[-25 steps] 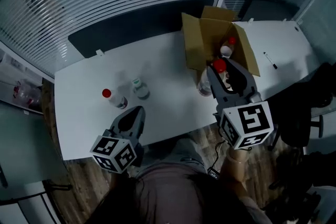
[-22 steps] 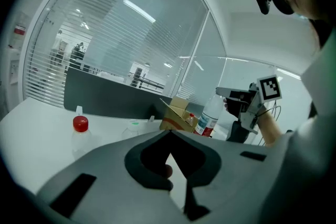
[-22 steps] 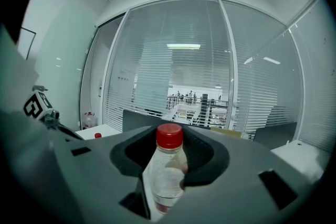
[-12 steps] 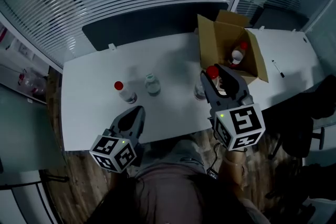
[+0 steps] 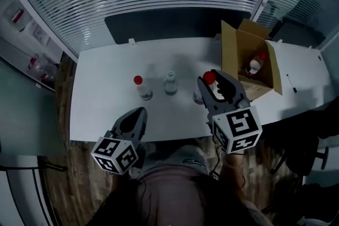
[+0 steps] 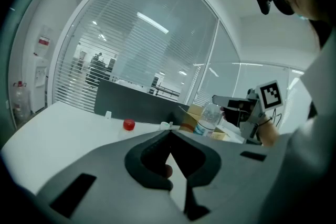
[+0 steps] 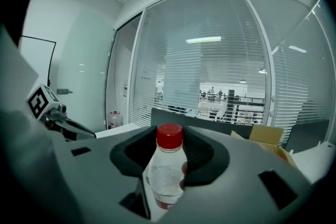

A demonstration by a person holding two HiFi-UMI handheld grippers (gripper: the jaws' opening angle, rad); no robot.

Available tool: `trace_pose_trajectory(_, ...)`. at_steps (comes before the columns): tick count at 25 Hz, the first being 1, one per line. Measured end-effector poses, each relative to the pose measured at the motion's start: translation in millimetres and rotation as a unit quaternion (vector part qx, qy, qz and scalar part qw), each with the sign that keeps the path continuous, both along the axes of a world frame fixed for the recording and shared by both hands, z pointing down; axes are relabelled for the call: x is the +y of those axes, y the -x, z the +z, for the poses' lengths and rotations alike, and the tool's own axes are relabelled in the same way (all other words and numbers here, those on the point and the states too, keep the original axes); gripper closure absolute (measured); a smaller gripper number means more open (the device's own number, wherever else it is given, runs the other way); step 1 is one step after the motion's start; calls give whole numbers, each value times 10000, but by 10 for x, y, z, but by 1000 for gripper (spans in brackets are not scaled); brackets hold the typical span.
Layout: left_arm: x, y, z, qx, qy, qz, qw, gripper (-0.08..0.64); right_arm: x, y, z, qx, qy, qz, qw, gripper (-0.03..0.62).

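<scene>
Red-capped bottle (image 7: pixel 167 168) is clenched in the right tool (image 5: pixel 212 81), midway between the worktop's (image 5: pixel 100 108) front and back edges, left of the cardboard box (image 5: pixel 235 53). Left tool (image 5: pixel 139 113) is closed and empty. Smooth plastic could slip, or clip the neighbouring pale-capped bottle (image 5: pixel 170 82).

Cool blue-green cast in all my views. Head view is dim and darkest at the corners; the white table (image 5: pixel 106 108) is the brightest surface, with faint soft shadows. Gripper views bow hard at the edges, inside a black vignette. A ceiling strip light (image 7: pixel 202 39) glares through the glass. The bottle (image 7: pixel 167 170) is sharp, the background softer.
</scene>
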State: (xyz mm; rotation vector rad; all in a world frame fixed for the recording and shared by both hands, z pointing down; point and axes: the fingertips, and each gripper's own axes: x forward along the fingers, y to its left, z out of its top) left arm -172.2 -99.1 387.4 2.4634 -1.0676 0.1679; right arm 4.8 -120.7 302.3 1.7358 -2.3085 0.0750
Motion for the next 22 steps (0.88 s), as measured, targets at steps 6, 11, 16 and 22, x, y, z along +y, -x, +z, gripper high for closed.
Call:
trace_pose_trajectory(6,11,312,15,20,2,-385,9993,552,-96,349,81,16,86,-391,9992,431)
trace_pose_trajectory(11,17,534,16,24,0,-672,9977,552,-177,657,125,24,150,-777,9969,431)
trace_pose_trajectory(16,39,705,33,19,5,-946,9955,552,-242,908,186,41,214,-1130,9934,431)
trace_pose_trajectory(22,89,907,39,14,19,-1287,9917,552,-290,1204,262,85,339,-1586,9867,431)
